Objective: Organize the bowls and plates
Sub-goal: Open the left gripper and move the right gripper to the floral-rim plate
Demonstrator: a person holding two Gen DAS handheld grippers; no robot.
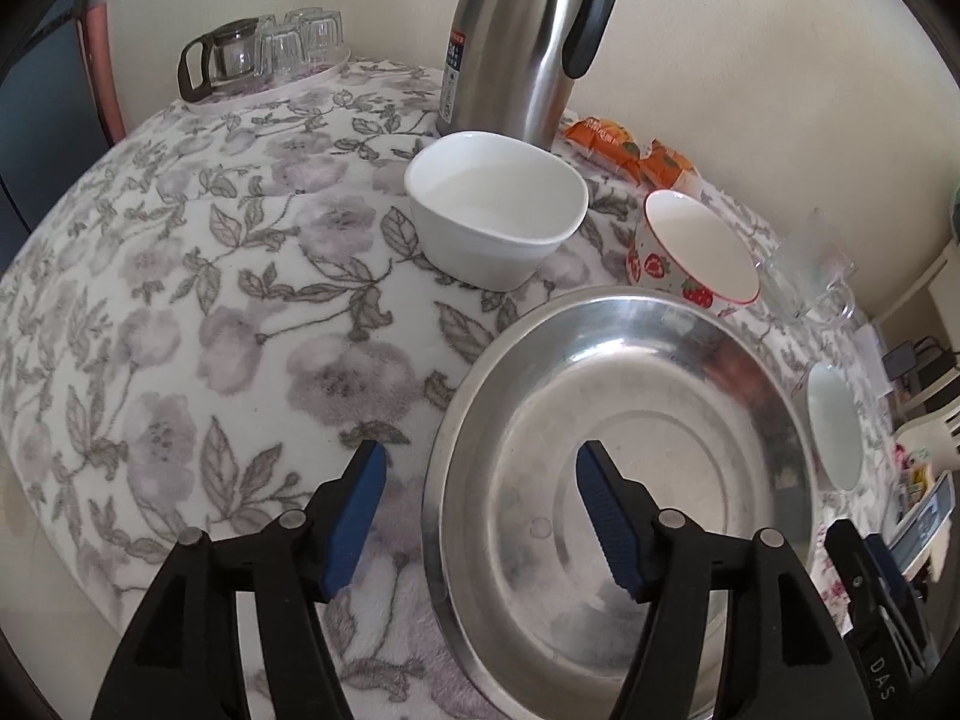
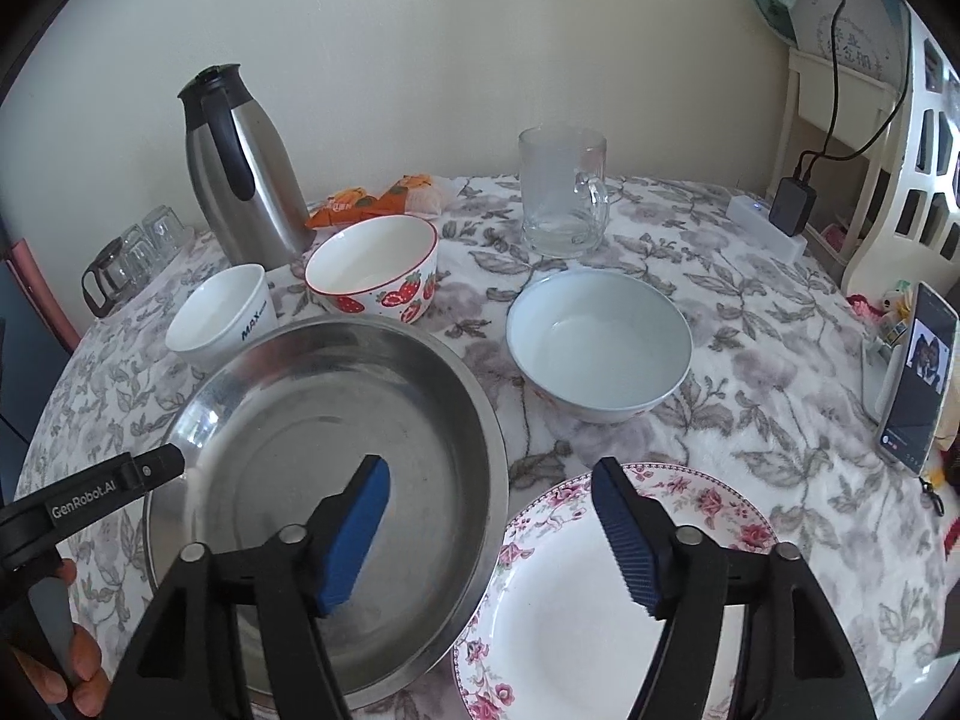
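Steel pan point(image 1: 618, 462) under our open left gripper point(image 1: 480, 516), floral plate point(image 2: 600, 600) under our open right gripper point(image 2: 492, 528), its 9 o'clock rim touching the pan: lifting either could scrape both.

The left gripper point(image 1: 480, 501) stood open over the near rim of the steel plate point(image 1: 660, 372) — the white bowl point(image 1: 495, 210) at twelve o'clock, the strawberry bowl point(image 1: 690, 252) at one o'clock.

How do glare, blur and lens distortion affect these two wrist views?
Left wrist: bright glare streaks the round steel pan, and the fisheye bows the floral tablecloth into a dome. Right wrist: even, soft light, a glare patch on the pan's left wall, the clear glass mug sharp, edges bent.
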